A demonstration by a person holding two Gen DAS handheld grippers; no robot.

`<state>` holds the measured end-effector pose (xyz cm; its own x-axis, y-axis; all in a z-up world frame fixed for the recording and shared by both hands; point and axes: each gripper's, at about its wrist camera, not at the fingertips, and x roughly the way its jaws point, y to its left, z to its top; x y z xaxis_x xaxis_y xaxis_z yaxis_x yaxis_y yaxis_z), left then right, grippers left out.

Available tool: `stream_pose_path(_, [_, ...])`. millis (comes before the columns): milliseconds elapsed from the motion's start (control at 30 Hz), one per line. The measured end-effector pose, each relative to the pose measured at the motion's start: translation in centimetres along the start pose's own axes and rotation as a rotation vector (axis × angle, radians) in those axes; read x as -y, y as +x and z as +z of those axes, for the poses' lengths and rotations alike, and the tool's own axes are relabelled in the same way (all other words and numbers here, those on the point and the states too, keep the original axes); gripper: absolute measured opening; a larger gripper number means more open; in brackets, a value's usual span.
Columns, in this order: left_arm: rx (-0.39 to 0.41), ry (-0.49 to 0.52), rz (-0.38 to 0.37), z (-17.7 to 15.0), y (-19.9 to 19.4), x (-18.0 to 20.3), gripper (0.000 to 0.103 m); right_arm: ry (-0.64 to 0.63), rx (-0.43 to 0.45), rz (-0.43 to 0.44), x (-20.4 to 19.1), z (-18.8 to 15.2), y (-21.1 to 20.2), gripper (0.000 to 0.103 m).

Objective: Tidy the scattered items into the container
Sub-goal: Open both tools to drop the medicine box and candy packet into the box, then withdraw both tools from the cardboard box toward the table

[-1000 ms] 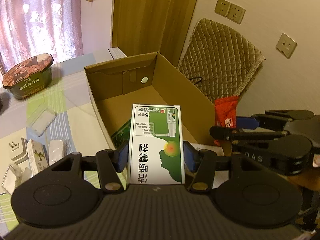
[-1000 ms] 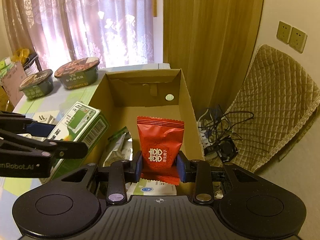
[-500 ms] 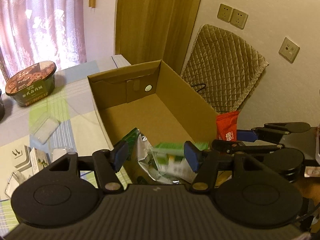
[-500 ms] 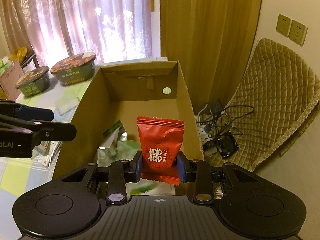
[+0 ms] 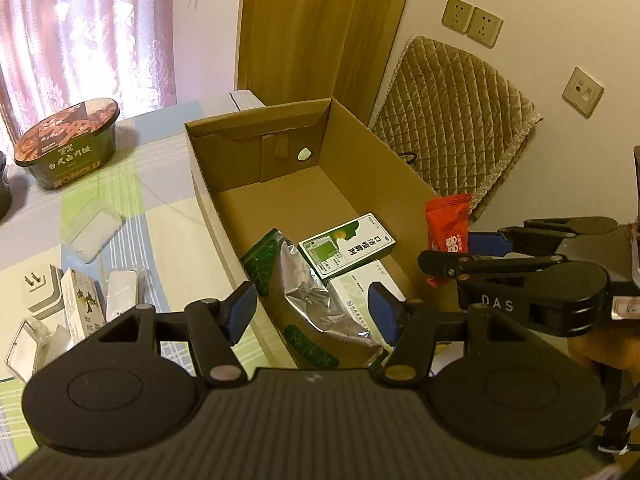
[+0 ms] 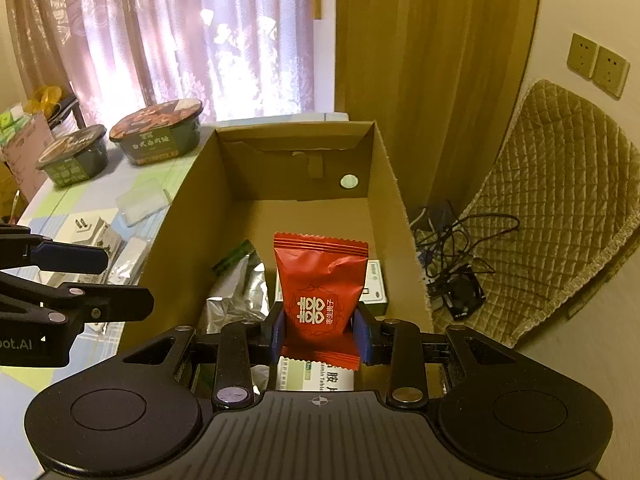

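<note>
The left gripper [image 5: 312,314] is held wide and empty above the cardboard box [image 5: 404,172]; a red candy packet [image 6: 320,292] is clamped by the right gripper [image 6: 320,336].

The right gripper [image 5: 476,252] body reads "DAS"; the left gripper [image 6: 100,280] body reads "oot.AI"; the noodle bowl [image 5: 68,144] reads "HONGLU".

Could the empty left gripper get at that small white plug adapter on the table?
Probably yes. The left gripper is open and holds nothing, and the plug adapter lies uncovered on the table, outside the cardboard box.
</note>
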<state>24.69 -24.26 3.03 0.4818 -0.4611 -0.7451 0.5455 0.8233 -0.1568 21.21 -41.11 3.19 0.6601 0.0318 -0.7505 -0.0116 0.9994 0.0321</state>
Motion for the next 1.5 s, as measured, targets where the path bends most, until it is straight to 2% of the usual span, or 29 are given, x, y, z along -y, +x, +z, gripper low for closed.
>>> stream_pose_path(200, [0.001,-0.01,0.006,-0.2,-0.4,-0.6,0.056,-0.022,-0.017,0.015,-0.8,-0.2,0.7,0.039])
stream_pose_path(233, [0.0,-0.011,0.008,-0.3,-0.4,-0.7,0.057,-0.021,-0.014,0.013,-0.9,-0.2,0.7,0.047])
stream_pose_path(267, [-0.001,-0.013,0.009,-0.3,-0.5,-0.9,0.057,-0.017,-0.003,0.008,-0.9,-0.3,0.6,0.076])
stream_pose_path(300, [-0.003,-0.016,0.011,-0.4,-0.5,-1.0,0.057,-0.011,0.016,0.012,-0.9,-0.4,0.3,0.091])
stream_pose_path(1033, [-0.018,-0.039,0.043,-2.1,-2.5,-3.4,0.059,-0.028,-0.005,0.014,-2.4,-1.0,-0.4,0.091])
stream_pose_path(1133, [-0.016,-0.055,0.054,-2.5,-3.1,-4.2,0.067,-0.031,-0.004,0.014,-2.8,-1.1,-0.6,0.091])
stream_pose_path(1233, [-0.013,-0.059,0.062,-2.8,-3.8,-4.7,0.069,-0.038,-0.002,0.016,-3.5,-1.2,-1.0,0.091])
stream_pose_path(1500, [-0.007,-0.048,0.1,-4.5,-6.3,-6.0,0.093,-0.057,0.009,0.026,-5.4,-1.2,-2.7,0.091])
